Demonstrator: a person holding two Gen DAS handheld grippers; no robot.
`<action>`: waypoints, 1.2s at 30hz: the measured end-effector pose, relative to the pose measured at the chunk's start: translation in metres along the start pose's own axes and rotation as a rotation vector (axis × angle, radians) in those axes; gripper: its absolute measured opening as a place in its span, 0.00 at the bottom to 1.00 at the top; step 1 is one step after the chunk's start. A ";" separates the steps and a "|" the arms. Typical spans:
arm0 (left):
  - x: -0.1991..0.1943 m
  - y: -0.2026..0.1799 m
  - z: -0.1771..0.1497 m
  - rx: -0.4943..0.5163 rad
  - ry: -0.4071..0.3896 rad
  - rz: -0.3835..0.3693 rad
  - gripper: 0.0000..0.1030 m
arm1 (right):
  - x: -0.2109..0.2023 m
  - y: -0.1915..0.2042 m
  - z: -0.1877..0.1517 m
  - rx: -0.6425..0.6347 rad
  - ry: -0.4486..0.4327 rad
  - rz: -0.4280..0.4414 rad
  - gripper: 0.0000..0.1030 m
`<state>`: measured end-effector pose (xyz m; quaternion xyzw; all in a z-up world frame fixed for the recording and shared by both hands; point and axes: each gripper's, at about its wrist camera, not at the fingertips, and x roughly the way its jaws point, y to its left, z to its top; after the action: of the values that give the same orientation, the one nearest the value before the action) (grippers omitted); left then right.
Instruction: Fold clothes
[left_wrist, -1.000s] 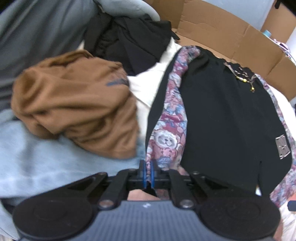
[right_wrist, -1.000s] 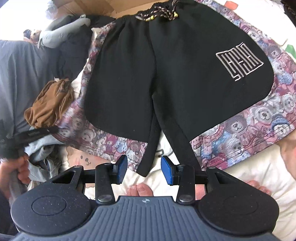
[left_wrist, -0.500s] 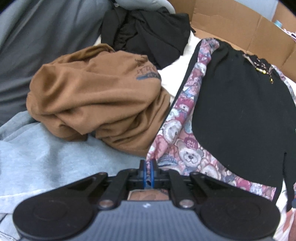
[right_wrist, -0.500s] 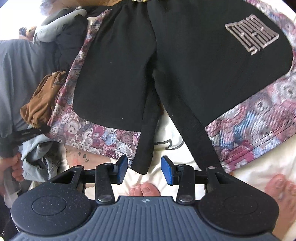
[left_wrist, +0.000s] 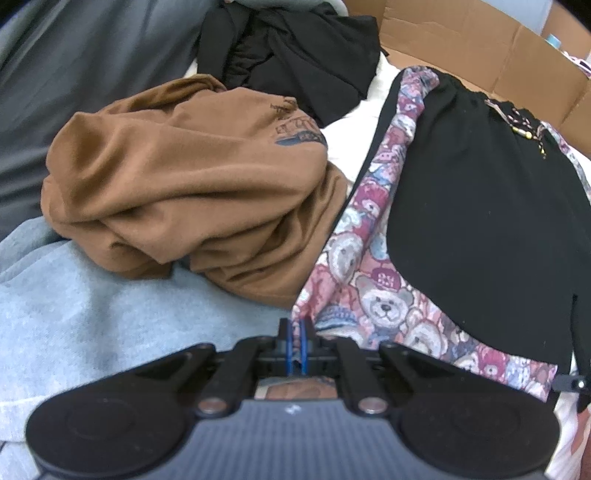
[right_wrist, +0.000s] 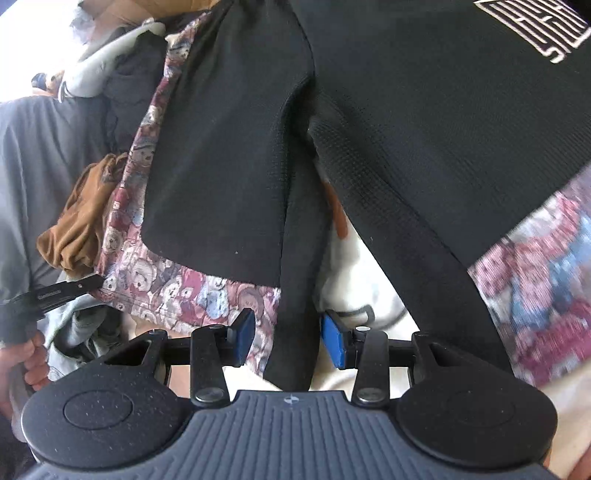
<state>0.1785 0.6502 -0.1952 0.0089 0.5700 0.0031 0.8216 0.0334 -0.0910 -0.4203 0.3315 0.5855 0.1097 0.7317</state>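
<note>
1. Down come the right tongs (right_wrist: 287, 338), and now the black shorts (right_wrist: 369, 129) look bigger.
2. Their hanging leg strip sits between the apart jaws.
3. Left tongs (left_wrist: 295, 341) pinch the bear cloth (left_wrist: 369, 295).

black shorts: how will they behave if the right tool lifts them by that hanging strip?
Probably floppy: the black shorts lie draped and creased over the teddy-bear fabric. Likely light, being thin mesh-like knit. The narrow strip between the right tool pads may stretch or slide before the rest follows.
</note>
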 end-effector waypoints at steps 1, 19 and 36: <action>0.000 0.000 0.000 0.000 0.002 0.001 0.05 | 0.003 0.000 0.001 -0.005 0.006 0.002 0.46; -0.012 -0.004 0.004 -0.010 0.013 0.005 0.05 | -0.002 0.020 0.000 -0.029 0.094 0.094 0.01; -0.051 -0.014 -0.002 -0.044 0.039 -0.045 0.02 | -0.056 0.007 0.022 -0.061 0.163 0.037 0.01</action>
<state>0.1584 0.6352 -0.1483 -0.0220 0.5858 -0.0029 0.8101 0.0392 -0.1245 -0.3700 0.3096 0.6332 0.1676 0.6893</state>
